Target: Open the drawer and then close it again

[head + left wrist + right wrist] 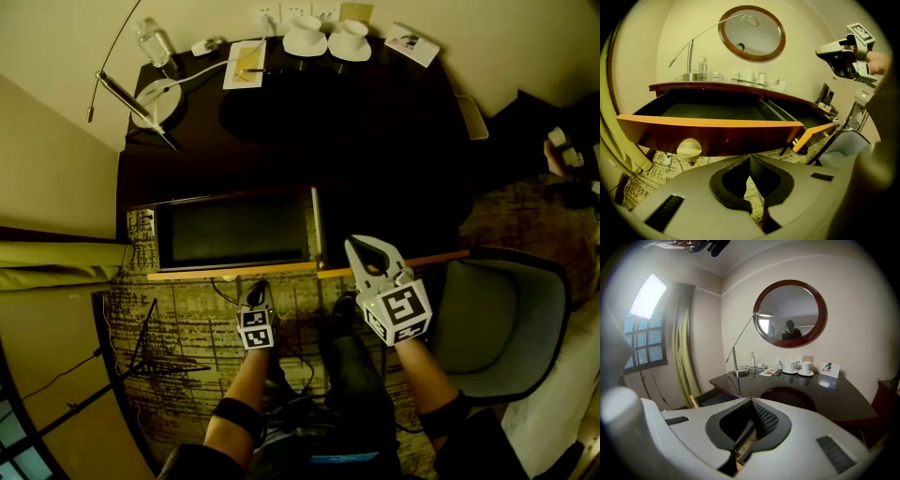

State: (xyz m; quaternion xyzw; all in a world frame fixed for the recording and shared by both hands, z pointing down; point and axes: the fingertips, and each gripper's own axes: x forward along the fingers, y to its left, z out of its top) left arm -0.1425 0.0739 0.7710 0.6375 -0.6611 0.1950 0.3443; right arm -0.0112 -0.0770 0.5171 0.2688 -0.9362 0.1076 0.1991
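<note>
The dark desk point(375, 122) has its left drawer point(225, 272) pulled open, and its inside looks dark and bare. In the left gripper view the drawer's wooden front point(722, 138) fills the middle, with a round pale knob point(689, 148) low on its left. My left gripper point(750, 158) is shut with nothing in it, just before and below the front, right of the knob. In the head view the left gripper point(257, 284) sits under the drawer's front edge. My right gripper point(358, 246) is shut and empty, higher up by the desk edge, and the right gripper point(751, 401) faces across the desktop.
A grey armchair point(502, 319) stands at the right. A desk lamp point(141, 98), a bottle point(153, 42), two cups on saucers point(328, 39) and cards stand at the desk's back. A round mirror point(790, 312) hangs above. A stand and cables point(141, 361) lie on the carpet at the left.
</note>
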